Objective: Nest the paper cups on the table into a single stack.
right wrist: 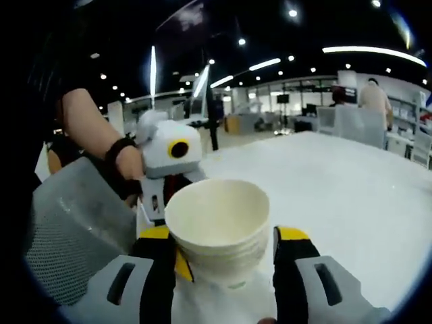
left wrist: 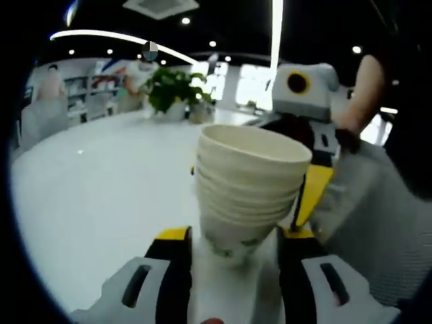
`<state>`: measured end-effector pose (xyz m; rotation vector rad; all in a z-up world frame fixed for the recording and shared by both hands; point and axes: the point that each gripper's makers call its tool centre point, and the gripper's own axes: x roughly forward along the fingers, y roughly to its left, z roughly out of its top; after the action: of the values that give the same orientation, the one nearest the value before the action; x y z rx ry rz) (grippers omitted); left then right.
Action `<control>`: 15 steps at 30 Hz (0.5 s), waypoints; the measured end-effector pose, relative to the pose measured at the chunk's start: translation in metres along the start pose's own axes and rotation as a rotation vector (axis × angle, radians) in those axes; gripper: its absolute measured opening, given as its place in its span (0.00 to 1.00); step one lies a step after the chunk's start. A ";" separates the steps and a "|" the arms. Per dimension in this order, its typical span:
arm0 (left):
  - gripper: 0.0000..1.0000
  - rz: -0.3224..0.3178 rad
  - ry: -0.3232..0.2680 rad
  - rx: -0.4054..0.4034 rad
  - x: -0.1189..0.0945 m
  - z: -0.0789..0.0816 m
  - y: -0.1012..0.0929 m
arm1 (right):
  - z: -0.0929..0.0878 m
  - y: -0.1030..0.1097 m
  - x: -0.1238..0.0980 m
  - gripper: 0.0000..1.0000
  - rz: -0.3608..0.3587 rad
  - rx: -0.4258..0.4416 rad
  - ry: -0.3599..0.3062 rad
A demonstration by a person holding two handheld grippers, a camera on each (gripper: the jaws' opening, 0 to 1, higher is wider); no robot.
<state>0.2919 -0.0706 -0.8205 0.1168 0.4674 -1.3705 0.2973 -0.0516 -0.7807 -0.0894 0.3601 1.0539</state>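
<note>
Across both views spreads a wide white surface (left wrist: 101,182), running back to a far room of shelves and ceiling lights. On its far part, in the left gripper view, stands a green potted plant (left wrist: 172,88). At the right of that view a grey mesh sleeve (left wrist: 378,216) covers much of the near side, and a bare forearm rises above it.

Between the yellow-tipped jaws of the left tool (left wrist: 233,246) sits a stack of paper cups (left wrist: 246,189), several rims nested one above another, mouth up and leaning a little, with green print near the base. The jaws stand just beside the lower part of the stack on both sides; whether they press on it I cannot tell. Just behind the stack, at the right, the right tool (left wrist: 307,196) reaches in with its yellow jaw close to the cups.

From the right gripper view, the same stack (right wrist: 217,226) sits between the jaws of the right tool (right wrist: 219,253), set at a middling width; contact is unclear. Beyond the cups the left tool (right wrist: 165,158) shows, held by a hand (right wrist: 125,165) wearing a dark wrist strap.
</note>
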 end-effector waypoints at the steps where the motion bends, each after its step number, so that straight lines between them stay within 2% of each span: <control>1: 0.43 -0.006 -0.002 0.007 0.000 0.001 -0.001 | -0.001 0.000 0.000 0.50 -0.002 -0.009 -0.001; 9: 0.40 -0.018 0.007 0.033 0.001 0.005 0.003 | 0.001 -0.004 -0.001 0.48 -0.006 0.005 -0.022; 15: 0.40 -0.006 0.002 0.055 -0.003 0.020 0.018 | 0.016 -0.018 0.002 0.48 -0.006 -0.002 -0.043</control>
<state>0.3135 -0.0711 -0.8043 0.1621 0.4318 -1.3899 0.3181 -0.0546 -0.7680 -0.0690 0.3198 1.0490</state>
